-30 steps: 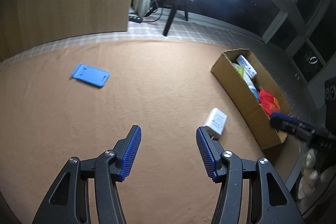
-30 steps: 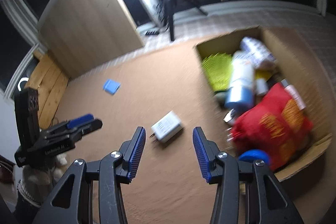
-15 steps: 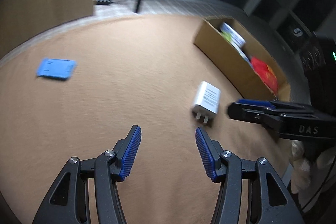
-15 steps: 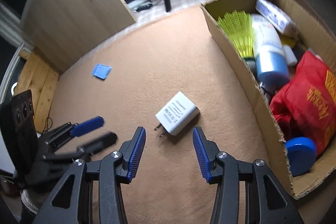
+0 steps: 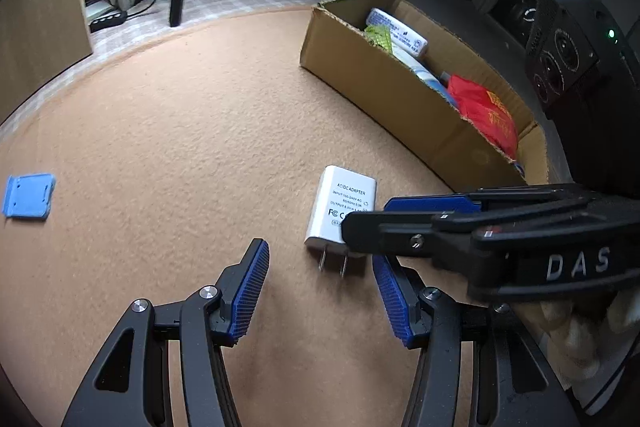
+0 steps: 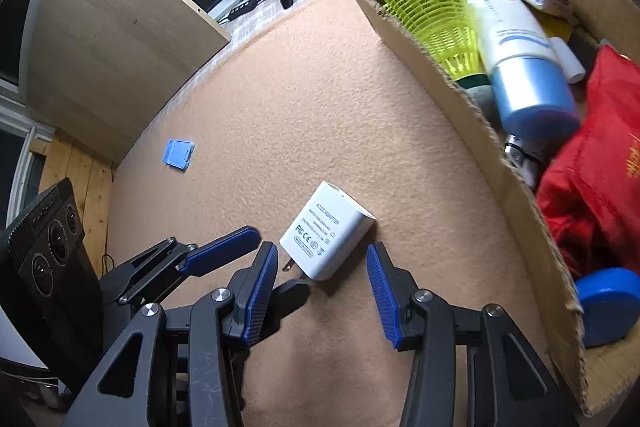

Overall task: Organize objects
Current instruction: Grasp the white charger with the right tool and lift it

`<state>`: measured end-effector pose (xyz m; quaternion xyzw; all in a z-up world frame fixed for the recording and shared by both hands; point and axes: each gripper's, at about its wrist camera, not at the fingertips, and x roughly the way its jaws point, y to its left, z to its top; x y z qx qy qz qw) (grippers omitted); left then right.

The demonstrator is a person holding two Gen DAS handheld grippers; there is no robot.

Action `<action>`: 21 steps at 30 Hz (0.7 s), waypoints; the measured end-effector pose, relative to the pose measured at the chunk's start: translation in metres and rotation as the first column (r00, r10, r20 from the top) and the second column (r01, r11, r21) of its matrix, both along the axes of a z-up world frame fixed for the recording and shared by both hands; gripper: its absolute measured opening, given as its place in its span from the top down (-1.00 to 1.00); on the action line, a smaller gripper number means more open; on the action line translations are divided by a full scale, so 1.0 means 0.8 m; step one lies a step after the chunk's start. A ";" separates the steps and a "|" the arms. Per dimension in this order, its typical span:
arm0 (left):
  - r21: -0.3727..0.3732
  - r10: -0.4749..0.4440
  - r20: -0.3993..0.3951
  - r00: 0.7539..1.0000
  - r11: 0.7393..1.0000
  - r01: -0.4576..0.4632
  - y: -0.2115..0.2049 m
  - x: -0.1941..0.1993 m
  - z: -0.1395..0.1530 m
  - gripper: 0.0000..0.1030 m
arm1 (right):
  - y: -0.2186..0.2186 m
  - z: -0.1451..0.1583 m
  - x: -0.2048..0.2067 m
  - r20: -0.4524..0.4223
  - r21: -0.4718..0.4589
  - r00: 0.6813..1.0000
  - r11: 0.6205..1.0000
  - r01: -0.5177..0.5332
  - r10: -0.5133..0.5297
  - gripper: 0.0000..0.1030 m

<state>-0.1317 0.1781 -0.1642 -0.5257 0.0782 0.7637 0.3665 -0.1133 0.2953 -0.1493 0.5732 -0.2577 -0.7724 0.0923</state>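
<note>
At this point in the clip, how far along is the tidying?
Done: cardboard box already holds a shuttlecock, tube and red bag. In hand: nothing; the open right gripper brackets the white adapter. Left: adapter and blue card on the mat.

My left wrist camera looks low and close toward 1 o'clock; my right toward 11. Both share the white rectangular plastic adapter (image 5: 342, 213) (image 6: 326, 229) and tan carpet (image 5: 180, 131) (image 6: 320, 107).

White adapter (image 5: 340, 215) on tan carpet (image 5: 180, 131), cardboard box (image 5: 384, 87) beyond, left gripper (image 5: 320, 291) jaws apart
</note>
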 end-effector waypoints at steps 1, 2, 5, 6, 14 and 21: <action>-0.002 -0.004 0.002 1.000 1.000 0.004 0.001 -0.002 -0.001 -0.11 | -0.001 -0.001 -0.002 0.001 0.001 1.000 1.000 -0.003 0.003 0.17; -0.003 -0.006 0.004 1.000 1.000 0.006 0.003 -0.003 -0.003 -0.11 | -0.002 -0.001 -0.003 0.002 0.003 1.000 1.000 -0.005 0.005 0.18; 0.001 -0.012 0.009 1.000 1.000 0.012 0.007 -0.007 -0.006 -0.11 | -0.003 -0.004 -0.005 0.008 0.005 1.000 1.000 -0.011 0.011 0.24; 0.004 -0.014 0.010 1.000 1.000 0.014 0.009 -0.008 -0.007 -0.11 | -0.004 -0.006 -0.006 0.012 0.003 1.000 1.000 -0.011 0.011 0.27; 0.015 -0.045 0.010 0.999 0.999 0.045 0.018 -0.008 -0.011 0.05 | -0.001 -0.007 -0.005 0.013 -0.026 1.000 1.000 -0.011 0.012 0.46; 0.011 -0.032 0.004 0.999 0.999 0.032 0.020 -0.001 -0.009 0.12 | -0.002 -0.008 -0.004 0.008 -0.024 1.000 0.999 -0.023 0.024 0.48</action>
